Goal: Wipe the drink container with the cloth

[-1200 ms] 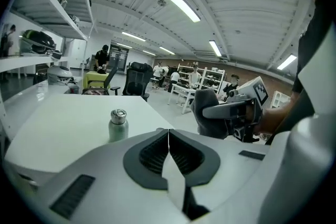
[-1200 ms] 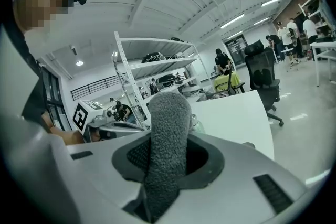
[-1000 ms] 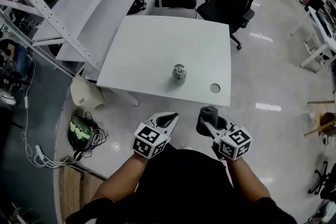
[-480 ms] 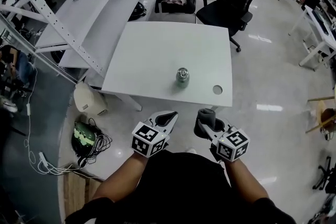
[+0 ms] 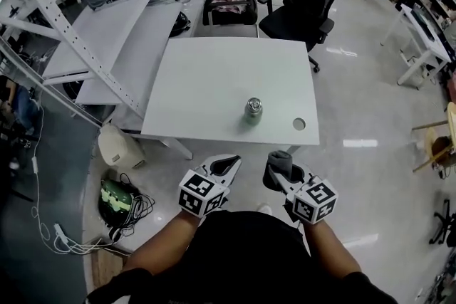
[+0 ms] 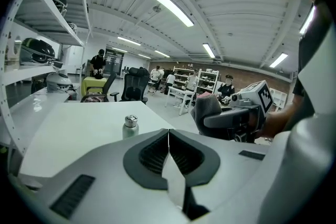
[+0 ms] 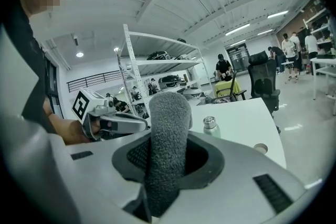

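1. The fingers (image 6: pixel 149 153) of the left gripper (image 5: pixel 229 164) are pressed together with nothing between them. Those of the right gripper (image 5: pixel 281 170) are clamped on a rolled grey cloth (image 7: pixel 168 134), which stands up out of the jaws.
2. The drink container (image 5: pixel 254 109), a small metal bottle with a cap, stands upright on the white table (image 5: pixel 206 75) close to its near edge. Its long axis is vertical, and nothing touches it.
3. Both grippers hang off the table on the person's side, well apart from the bottle. It lies ahead of them, roughly between the lines of the two. Each gripper toes inward, so the bottle sits left of the closed jaws in the left gripper view and right of the cloth in the right gripper view.
4. Neither hand looks clearly nearer. My read is that the right one must carry the cloth forward over the table edge to the bottle's side, while the left would have to open before it could steady the bottle.
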Demonstrator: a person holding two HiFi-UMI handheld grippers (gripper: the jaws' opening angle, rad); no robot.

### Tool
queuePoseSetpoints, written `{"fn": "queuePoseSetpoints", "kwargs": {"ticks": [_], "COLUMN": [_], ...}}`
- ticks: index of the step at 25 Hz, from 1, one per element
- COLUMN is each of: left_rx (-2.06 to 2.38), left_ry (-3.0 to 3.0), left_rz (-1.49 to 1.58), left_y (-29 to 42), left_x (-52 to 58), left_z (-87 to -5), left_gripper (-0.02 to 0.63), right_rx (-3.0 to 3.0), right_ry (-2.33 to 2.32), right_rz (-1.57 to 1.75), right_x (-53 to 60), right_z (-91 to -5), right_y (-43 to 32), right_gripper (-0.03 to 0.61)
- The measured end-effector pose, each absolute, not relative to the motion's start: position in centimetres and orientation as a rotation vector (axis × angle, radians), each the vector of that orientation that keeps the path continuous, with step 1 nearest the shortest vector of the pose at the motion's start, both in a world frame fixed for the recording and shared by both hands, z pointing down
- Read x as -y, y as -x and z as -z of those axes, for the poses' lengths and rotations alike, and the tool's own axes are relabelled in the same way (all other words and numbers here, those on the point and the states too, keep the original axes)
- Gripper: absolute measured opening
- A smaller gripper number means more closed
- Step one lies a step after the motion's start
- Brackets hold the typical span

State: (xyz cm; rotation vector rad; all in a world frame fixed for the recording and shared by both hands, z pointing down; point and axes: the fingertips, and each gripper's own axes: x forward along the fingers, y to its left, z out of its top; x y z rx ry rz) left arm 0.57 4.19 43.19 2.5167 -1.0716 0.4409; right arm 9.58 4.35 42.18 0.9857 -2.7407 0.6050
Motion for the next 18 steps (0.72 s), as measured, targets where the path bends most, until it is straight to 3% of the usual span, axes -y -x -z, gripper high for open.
{"fn": "queuePoseSetpoints", "kwargs": {"ticks": [18], "left_rx": [0.999], "left_ry": [-2.572], "left_rz": [-0.438], "left_y": [1.6], "left_x": [-4.4], "left_z": [-42.9], "left_gripper": [0.017], "right_rx": [2.693], "right_ry": [-1.08], "right_rz": [-0.6], "right_x": [-4.9], "right_z": [-42.1], "right_y": [-7.6], "right_gripper": [0.114]}}
